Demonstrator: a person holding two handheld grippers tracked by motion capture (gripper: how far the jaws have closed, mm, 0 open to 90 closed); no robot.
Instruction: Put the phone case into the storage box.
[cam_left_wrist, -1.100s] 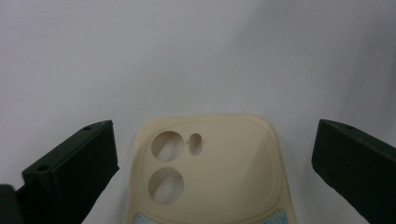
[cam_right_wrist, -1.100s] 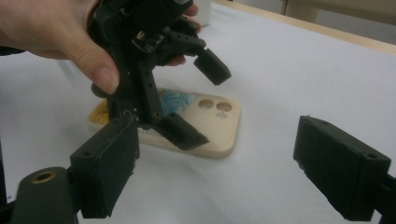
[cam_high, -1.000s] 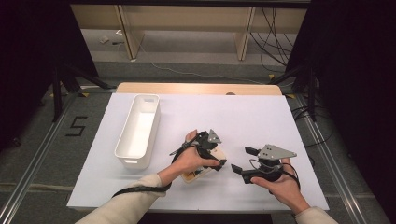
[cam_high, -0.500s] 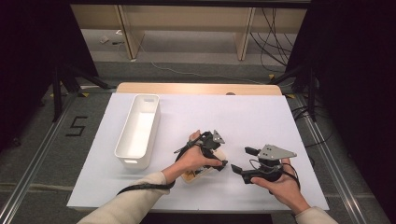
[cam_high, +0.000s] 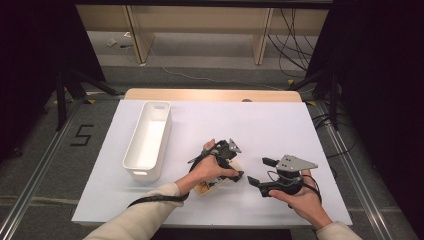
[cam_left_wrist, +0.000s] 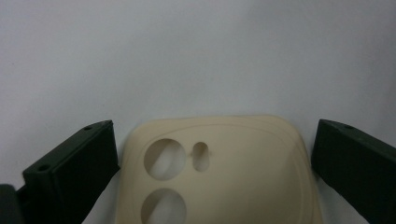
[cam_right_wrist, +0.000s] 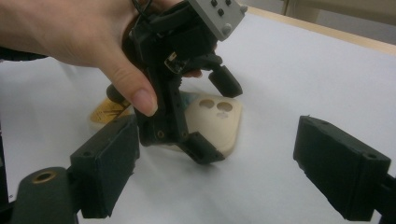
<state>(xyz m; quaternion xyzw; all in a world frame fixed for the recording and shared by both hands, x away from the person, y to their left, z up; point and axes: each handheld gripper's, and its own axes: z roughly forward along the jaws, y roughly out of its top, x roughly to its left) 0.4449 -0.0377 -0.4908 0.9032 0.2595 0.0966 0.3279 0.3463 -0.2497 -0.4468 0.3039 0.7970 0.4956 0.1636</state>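
Observation:
A cream phone case (cam_left_wrist: 233, 172) with round camera holes lies flat on the white table (cam_high: 260, 125). My left gripper (cam_left_wrist: 217, 140) points down over it, open, one jaw on each side of the case without touching it. From above, the left gripper (cam_high: 227, 167) and its hand cover most of the case (cam_high: 210, 187). My right gripper (cam_high: 259, 171) is held low to the right, open and empty, facing the left gripper (cam_right_wrist: 215, 114) and the case (cam_right_wrist: 217, 123). The right gripper (cam_right_wrist: 219, 140) has its jaws spread wide.
A long white bin (cam_high: 141, 172) stands at the table's left, lengthwise front to back. A yellow piece (cam_right_wrist: 105, 112) lies partly hidden under the left hand beside the case. A wooden edge (cam_high: 210, 95) runs along the table's far side.
The left hand and its gripper have edged slightly to the right over the case. The right gripper has stayed put.

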